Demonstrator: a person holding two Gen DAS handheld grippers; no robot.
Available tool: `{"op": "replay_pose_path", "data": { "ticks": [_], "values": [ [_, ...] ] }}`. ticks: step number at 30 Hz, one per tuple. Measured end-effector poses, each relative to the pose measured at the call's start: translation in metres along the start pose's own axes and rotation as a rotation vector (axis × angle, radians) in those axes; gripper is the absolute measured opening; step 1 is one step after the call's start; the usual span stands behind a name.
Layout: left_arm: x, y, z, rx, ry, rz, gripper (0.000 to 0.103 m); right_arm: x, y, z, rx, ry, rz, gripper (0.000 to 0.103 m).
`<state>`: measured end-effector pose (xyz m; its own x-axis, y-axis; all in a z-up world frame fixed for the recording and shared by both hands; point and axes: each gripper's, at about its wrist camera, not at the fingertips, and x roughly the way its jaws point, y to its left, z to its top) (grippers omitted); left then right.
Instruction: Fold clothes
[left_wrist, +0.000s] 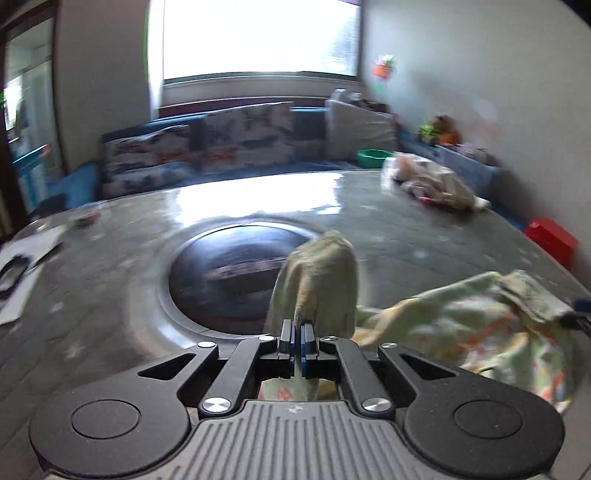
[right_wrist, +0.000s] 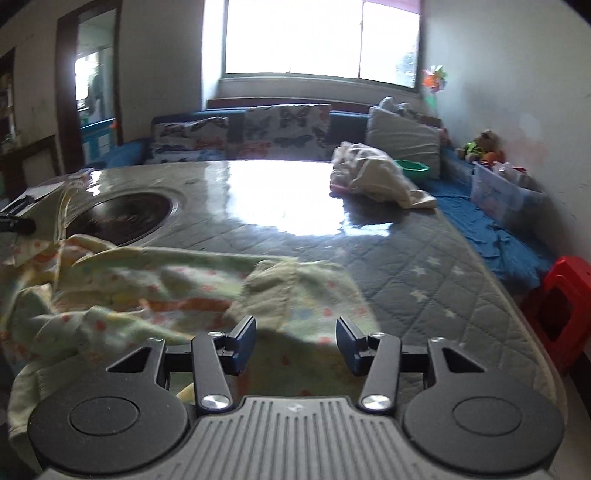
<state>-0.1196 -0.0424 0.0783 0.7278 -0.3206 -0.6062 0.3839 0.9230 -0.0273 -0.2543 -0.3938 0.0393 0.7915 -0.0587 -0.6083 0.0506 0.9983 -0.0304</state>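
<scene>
Printed garment (left_wrist: 461, 325) pinched in left gripper (left_wrist: 298, 338); right gripper (right_wrist: 295, 345) jaws apart.

Both wrist views face the window (left_wrist: 258, 37) across the table (right_wrist: 295, 206).

Left wrist view, smeared throughout: dark item (left_wrist: 13, 275) on paper at tabletop's (left_wrist: 424, 240) left edge, cropped, perhaps a tool. Far crumpled bundle (left_wrist: 430, 181): garment type unreadable. Printed garment (left_wrist: 480, 325): right portion cut off; pinched fold hides left claw's (left_wrist: 298, 345) pads.
</scene>
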Motion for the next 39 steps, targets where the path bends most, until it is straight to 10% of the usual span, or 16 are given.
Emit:
{"op": "replay_pose_path", "data": {
  "ticks": [23,26,30,39],
  "values": [
    [-0.024,0.07,-0.074,-0.095,0.163,0.206,0.012,-0.003,0.008,-0.036,0.058,0.144,0.095,0.049],
    [-0.033,0.06,-0.076,-0.056,0.146,0.17,0.024,0.0,0.015,-0.04,0.018,0.14,0.09,0.048],
    [-0.048,0.043,-0.08,0.005,0.119,0.102,0.048,-0.001,0.023,-0.04,-0.021,0.132,0.098,0.023],
    [-0.049,-0.018,-0.093,0.158,0.137,-0.14,0.062,0.0,0.026,-0.038,-0.036,0.126,0.104,0.014]
  ]
}}
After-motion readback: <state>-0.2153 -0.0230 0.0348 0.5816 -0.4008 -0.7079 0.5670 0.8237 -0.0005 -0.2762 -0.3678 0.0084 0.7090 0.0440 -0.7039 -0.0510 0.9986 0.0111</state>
